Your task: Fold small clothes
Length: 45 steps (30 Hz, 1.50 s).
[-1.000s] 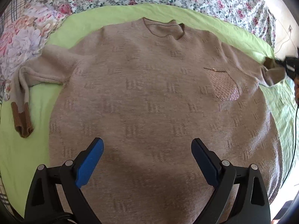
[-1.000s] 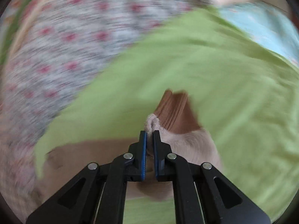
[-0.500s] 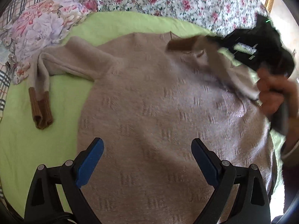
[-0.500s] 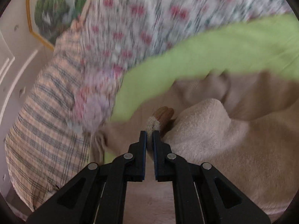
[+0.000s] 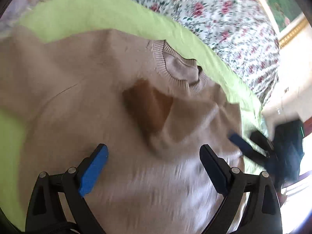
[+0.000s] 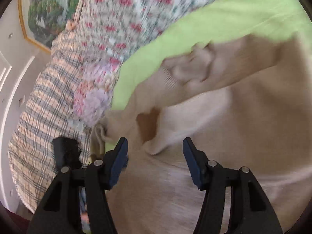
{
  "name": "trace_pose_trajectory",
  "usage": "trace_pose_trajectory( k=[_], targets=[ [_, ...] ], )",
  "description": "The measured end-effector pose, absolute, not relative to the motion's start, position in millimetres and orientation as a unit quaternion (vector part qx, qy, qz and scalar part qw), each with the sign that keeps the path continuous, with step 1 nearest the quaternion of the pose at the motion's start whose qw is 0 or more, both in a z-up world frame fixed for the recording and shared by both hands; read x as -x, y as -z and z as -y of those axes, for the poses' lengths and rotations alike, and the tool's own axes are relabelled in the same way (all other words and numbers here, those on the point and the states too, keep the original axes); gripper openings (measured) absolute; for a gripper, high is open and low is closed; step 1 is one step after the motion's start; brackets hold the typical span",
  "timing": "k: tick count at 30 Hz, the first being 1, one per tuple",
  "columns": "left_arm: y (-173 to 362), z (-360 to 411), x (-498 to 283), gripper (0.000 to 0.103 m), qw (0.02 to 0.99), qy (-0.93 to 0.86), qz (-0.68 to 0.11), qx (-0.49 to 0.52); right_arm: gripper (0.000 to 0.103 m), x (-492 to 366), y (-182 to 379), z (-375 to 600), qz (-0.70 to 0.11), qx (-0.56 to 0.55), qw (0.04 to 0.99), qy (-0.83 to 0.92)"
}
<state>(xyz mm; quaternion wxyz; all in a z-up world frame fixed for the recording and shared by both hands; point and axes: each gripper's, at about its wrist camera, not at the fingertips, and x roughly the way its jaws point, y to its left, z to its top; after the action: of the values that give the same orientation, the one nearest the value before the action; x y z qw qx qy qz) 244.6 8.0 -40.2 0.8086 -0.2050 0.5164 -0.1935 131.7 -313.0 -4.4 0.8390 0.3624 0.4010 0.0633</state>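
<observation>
Lime-green sheet [image 5: 81, 13] is covering the bed, serving as the folding surface. Beige knit sweater [image 5: 81, 89] is lying flat on it, ribbed collar [image 5: 165, 66] toward the floral bedding [image 5: 218, 19]. One sleeve is lying folded across the sweater's chest, its brown ribbed cuff [image 5: 150, 105] just below the collar, so that side looks done. Right gripper [image 6: 155, 152] is hanging over the sweater beside that cuff, jaws spread, holding nothing. Left gripper [image 5: 154, 156] is hovering over the sweater's lower body, jaws wide, empty, probably lining up for the other sleeve.
</observation>
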Motion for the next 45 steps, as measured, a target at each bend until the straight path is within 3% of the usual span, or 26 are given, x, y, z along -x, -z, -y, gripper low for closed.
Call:
trace_pose_trajectory(
  k=[3,4,5,6,12,14,16,18,19,20,21,29,34,35,36,40,45],
  targets=[
    [55,2,-280,0.086,0.804,0.198,-0.517,0.218,0.060,-106,-7,332,-0.373,-0.372,0.849,-0.035],
    [56,5,-283,0.060,0.811,0.196,-0.509,0.214,0.060,-99,-10,337,-0.364,-0.376,0.852,-0.023],
    [54,9,-287,0.013,0.818,0.198,-0.501,0.202,0.060,-93,-12,342,-0.357,-0.380,0.853,-0.013],
    [53,11,-290,0.005,0.816,0.202,-0.506,0.196,0.060,-87,-15,347,-0.351,-0.382,0.855,-0.005],
    [24,-28,-247,0.011,0.855,0.172,-0.445,0.203,0.060,-64,-27,371,-0.328,-0.363,0.871,0.037],
    [36,-35,-245,0.032,0.844,0.178,-0.464,0.202,0.060,-66,-25,379,-0.337,-0.350,0.872,0.053],
    [49,-37,-251,0.041,0.829,0.177,-0.488,0.208,0.060,-68,-23,385,-0.344,-0.340,0.872,0.072],
    [58,-30,-265,0.041,0.816,0.191,-0.499,0.223,0.060,-67,-21,396,-0.346,-0.334,0.872,0.093],
    [57,-27,-267,0.033,0.816,0.195,-0.498,0.220,0.060,-67,-21,401,-0.349,-0.333,0.870,0.103],
    [56,-19,-270,0.002,0.817,0.199,-0.499,0.207,0.060,-67,-20,408,-0.354,-0.334,0.866,0.117],
    [53,-17,-270,0.006,0.820,0.197,-0.498,0.202,0.060,-65,-19,414,-0.356,-0.335,0.864,0.124],
    [61,-63,-250,0.006,0.834,0.142,-0.486,0.221,0.060,-94,21,444,-0.427,-0.310,0.836,0.148],
    [49,-43,-247,0.006,0.842,0.150,-0.487,0.176,0.060,-128,46,439,-0.468,-0.294,0.822,0.138],
    [49,-39,-246,0.006,0.844,0.148,-0.487,0.166,0.051,-132,53,438,-0.481,-0.289,0.816,0.139],
    [49,-35,-247,0.006,0.845,0.145,-0.488,0.160,0.007,-132,54,440,-0.486,-0.288,0.814,0.133],
    [42,-24,-240,0.006,0.847,0.171,-0.481,0.150,0.009,-115,22,451,-0.457,-0.263,0.836,0.151],
    [57,-6,-246,0.007,0.847,0.162,-0.495,0.109,0.012,-117,44,450,-0.487,-0.224,0.824,0.183]
  ],
)
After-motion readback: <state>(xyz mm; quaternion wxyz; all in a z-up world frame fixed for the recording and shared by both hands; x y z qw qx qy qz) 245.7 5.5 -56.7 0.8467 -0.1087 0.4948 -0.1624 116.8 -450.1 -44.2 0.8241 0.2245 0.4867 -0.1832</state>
